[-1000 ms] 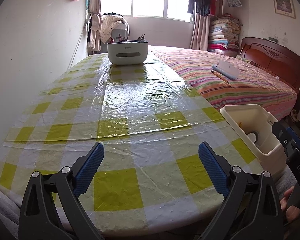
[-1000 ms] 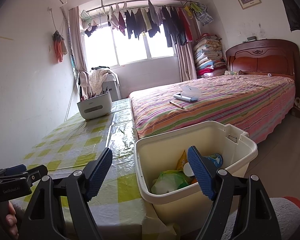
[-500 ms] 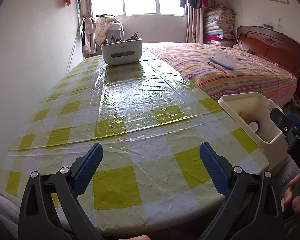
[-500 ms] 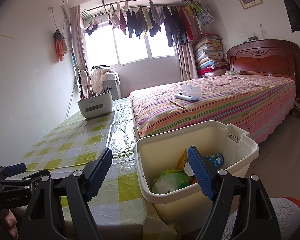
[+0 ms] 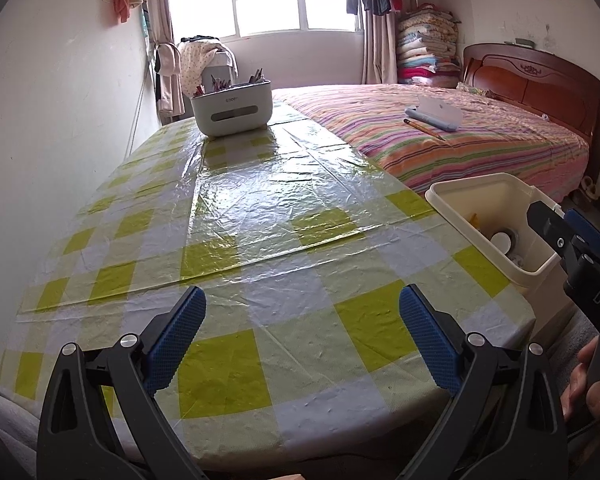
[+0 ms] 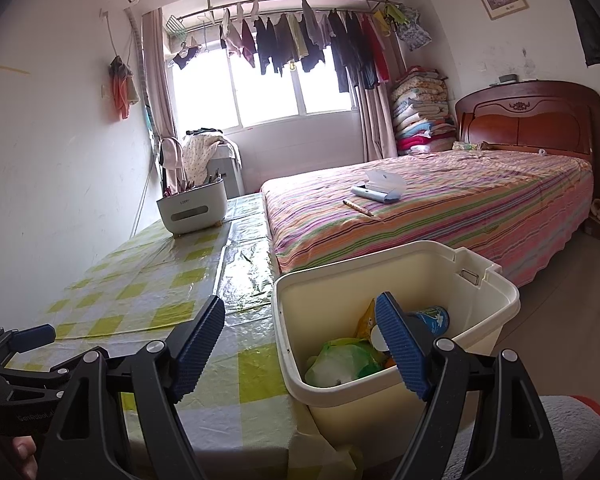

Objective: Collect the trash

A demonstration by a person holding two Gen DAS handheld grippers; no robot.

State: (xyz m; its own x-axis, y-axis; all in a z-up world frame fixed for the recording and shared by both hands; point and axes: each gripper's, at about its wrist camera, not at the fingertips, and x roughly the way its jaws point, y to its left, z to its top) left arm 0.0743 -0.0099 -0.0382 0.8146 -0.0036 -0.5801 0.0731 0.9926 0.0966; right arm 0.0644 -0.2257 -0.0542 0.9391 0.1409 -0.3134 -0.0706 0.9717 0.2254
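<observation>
A cream trash bin [image 6: 396, 392] stands off the table's right edge, between table and bed. Inside it lie a green-white plastic bag [image 6: 340, 362], a blue-labelled cup [image 6: 430, 318] and a yellow wrapper [image 6: 366, 318]. My right gripper [image 6: 304, 348] is open with nothing between its fingers, its right finger over the bin's mouth. My left gripper [image 5: 300, 336] hangs open above the near end of the table [image 5: 260, 216] with nothing in it. The bin [image 5: 484, 204] also shows at the right in the left wrist view, beside the right gripper's body [image 5: 580, 256].
A white caddy of tools [image 5: 231, 108] stands at the table's far end. A striped bed [image 6: 440, 208] with a blue-white case [image 6: 378, 188] and a pencil [image 6: 358, 207] on it runs along the right. A wall borders the table's left side.
The left wrist view has rolled and tipped, so more of the window and wall shows now. Both grippers stay open. The right gripper and the bin have not moved.
</observation>
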